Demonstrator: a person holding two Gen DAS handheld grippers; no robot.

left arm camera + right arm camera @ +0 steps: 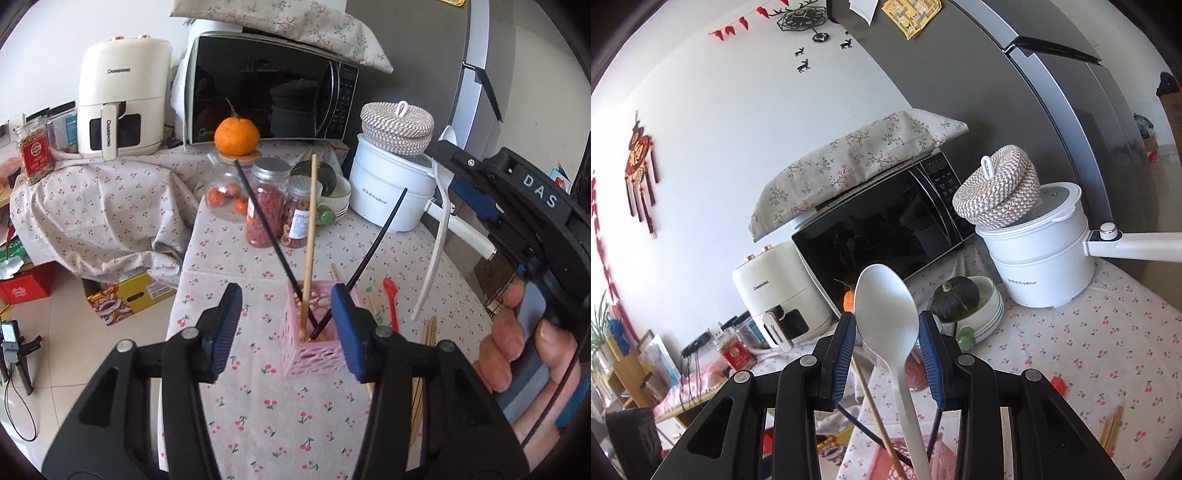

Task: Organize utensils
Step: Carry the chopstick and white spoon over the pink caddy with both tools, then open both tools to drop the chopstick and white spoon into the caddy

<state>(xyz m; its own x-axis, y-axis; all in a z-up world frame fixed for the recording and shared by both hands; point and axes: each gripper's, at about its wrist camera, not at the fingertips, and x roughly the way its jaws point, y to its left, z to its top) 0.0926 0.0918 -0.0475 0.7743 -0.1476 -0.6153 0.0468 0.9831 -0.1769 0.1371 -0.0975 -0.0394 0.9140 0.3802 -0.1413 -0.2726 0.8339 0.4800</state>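
A pink lattice holder (317,343) stands on the cherry-print tablecloth and holds two black chopsticks (264,225) and a wooden one (309,240). My left gripper (286,328) is open, its jaws either side of the holder's near left part. My right gripper (887,347) is shut on a white plastic spoon (886,310), bowl up, handle hanging toward the holder (871,458). The spoon (439,221) and the right gripper (509,192) also show in the left wrist view, above and right of the holder. A red spoon (390,299) and loose wooden chopsticks (428,332) lie right of the holder.
Jars (266,203), a mandarin (236,136) on a glass jar, a bowl with a dark squash (955,299), a white electric pot (391,192) with a woven mat, a microwave (266,88) and an air fryer (122,99) stand behind. The table edge drops to the floor at left.
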